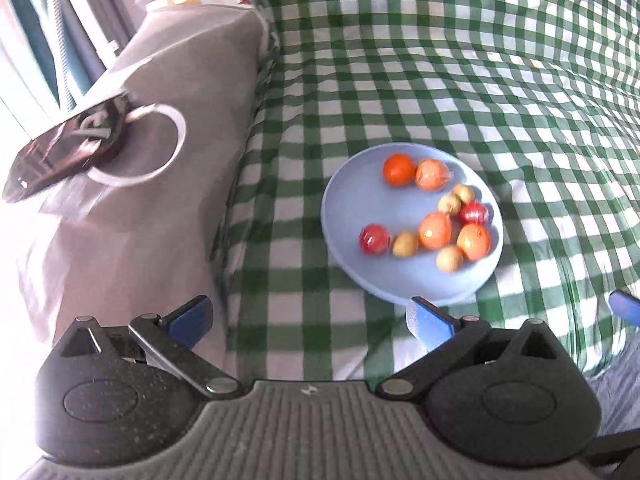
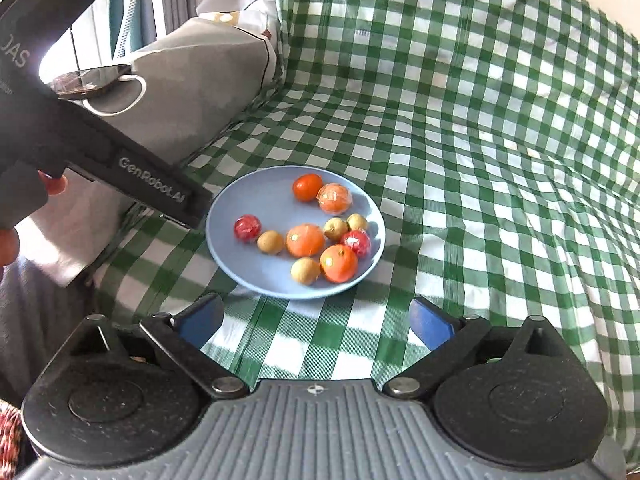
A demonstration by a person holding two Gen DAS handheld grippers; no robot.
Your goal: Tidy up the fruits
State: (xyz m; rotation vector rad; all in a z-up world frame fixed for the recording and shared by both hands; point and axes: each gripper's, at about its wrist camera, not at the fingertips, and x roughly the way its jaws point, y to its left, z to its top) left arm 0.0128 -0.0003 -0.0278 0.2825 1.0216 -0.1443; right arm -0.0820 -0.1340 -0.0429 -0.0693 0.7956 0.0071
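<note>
— Left gripper point(image 1: 310, 322): spread wide, holding nothing, near the grey pillow point(image 1: 160, 152). Where's the fruit?
— On the blue plate point(image 2: 240, 208) on the green checked cloth point(image 2: 480, 160): oranges point(image 2: 338, 263), red ones, small brown ones. Right gripper point(image 2: 316, 322) gapes too, just short of it

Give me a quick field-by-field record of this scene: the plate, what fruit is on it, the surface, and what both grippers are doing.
plate: round light blue plate, lying on the cloth
fruit on plate: four orange round fruits, e.g.; two red round fruits, e.g.; four small tan round fruits, e.g.
surface: green and white checked cloth
beside cloth: grey cushion with a white ring print
left gripper: open, empty, short of the plate
right gripper: open, empty, short of the plate
</note>
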